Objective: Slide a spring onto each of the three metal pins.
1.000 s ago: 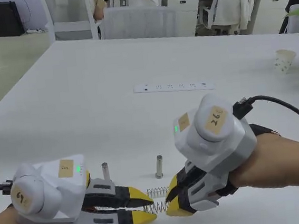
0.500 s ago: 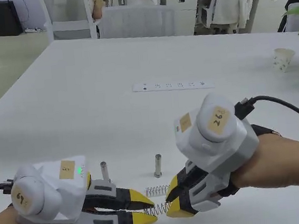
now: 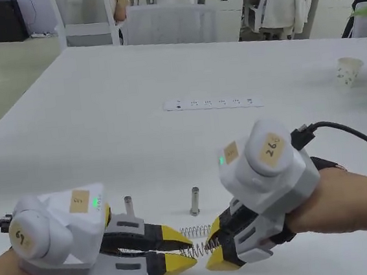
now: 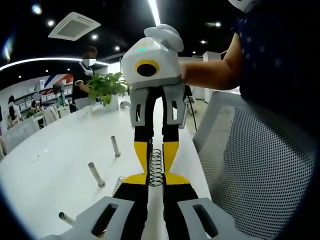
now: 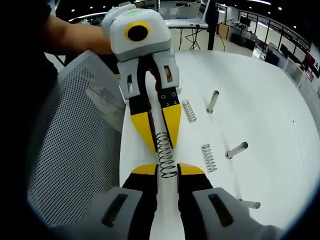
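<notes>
A thin wire spring (image 3: 199, 247) hangs level between my two grippers, just above the white table (image 3: 170, 139). My left gripper (image 3: 191, 248) is shut on one end and my right gripper (image 3: 211, 245) is shut on the other. The left gripper view shows the spring (image 4: 156, 167) running from my left gripper (image 4: 155, 179) to the right gripper (image 4: 155, 152). Two short metal pins (image 3: 129, 206) (image 3: 195, 201) stand upright just beyond the grippers. A third pin (image 5: 248, 203) shows low in the right gripper view. Two loose springs (image 5: 188, 110) (image 5: 208, 156) lie on the table near the pins.
A white power strip (image 3: 213, 103) lies across the middle of the table. A paper cup (image 3: 349, 73) stands at the far right. A grey mesh chair back (image 4: 260, 150) sits close beside the table's near edge. Chairs and desks stand beyond the far edge.
The head view has tilted slightly. Both grippers stay shut on the spring's ends, with the left tips a little closer to the right ones.
</notes>
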Tool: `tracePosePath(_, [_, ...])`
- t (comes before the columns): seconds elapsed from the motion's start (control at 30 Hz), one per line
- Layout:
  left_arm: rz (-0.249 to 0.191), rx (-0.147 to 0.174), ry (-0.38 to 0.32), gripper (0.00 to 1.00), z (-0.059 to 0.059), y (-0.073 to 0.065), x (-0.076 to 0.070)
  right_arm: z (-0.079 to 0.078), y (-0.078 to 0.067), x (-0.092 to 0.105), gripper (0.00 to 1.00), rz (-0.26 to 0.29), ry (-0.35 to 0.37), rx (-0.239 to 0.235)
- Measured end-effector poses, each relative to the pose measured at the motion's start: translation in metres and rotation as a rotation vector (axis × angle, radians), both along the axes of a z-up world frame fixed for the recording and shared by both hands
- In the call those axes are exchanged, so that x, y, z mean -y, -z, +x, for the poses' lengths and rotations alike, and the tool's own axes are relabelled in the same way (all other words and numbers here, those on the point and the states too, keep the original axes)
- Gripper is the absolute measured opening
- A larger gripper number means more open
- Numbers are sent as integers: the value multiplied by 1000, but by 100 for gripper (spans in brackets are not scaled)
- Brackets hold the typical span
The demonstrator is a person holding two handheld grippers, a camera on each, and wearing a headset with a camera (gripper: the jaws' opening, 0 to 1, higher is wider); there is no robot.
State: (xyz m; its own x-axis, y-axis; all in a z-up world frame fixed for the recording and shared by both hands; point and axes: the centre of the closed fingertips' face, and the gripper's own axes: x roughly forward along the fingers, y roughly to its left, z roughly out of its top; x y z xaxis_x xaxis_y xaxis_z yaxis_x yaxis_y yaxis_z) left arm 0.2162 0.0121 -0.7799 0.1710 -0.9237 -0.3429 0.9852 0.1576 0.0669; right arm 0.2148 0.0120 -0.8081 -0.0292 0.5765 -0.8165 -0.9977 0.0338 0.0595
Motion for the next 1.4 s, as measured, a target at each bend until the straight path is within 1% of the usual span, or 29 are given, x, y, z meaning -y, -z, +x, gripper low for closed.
tracePosePath(0.1, [-5, 6, 2, 2, 0, -2, 1, 0, 1, 0, 12, -1, 0, -4])
tracePosePath(0.2, [0, 6, 3, 2, 0, -1, 1, -1, 0, 0, 10, 4, 1, -6])
tracePosePath(0.37, [-5, 5, -3, 2, 2, -1, 1, 0, -2, -1, 9, 6, 2, 0])
tracePosePath(0.47, [-5, 5, -8, 2, 2, -1, 1, 0, -5, -1, 9, 5, 6, 2])
tracePosePath(0.5, [3, 10, -10, 2, 2, 0, 1, 0, -7, -1, 9, 6, 6, 5])
tracePosePath(0.57, [10, 8, -12, 2, 2, 2, 1, 0, -12, -3, 9, 16, 8, -1])
tracePosePath(0.67, [19, 14, -8, 2, 1, 3, 1, -1, -13, -4, 9, 11, 1, 7])
tracePosePath(0.77, [43, 18, -2, 2, 0, 8, 0, -2, -16, -6, 9, 16, 1, 11])
tracePosePath(1.0, [42, 17, 6, 2, -1, 8, 2, -4, -23, -12, 9, 20, -10, 23])
tracePosePath(1.13, [43, 16, 13, 2, -2, 9, 3, -6, -26, -17, 9, 24, -20, 21])
tracePosePath(1.4, [44, 9, 20, 2, -4, 11, 4, -9, -26, -22, 8, 7, -33, 16])
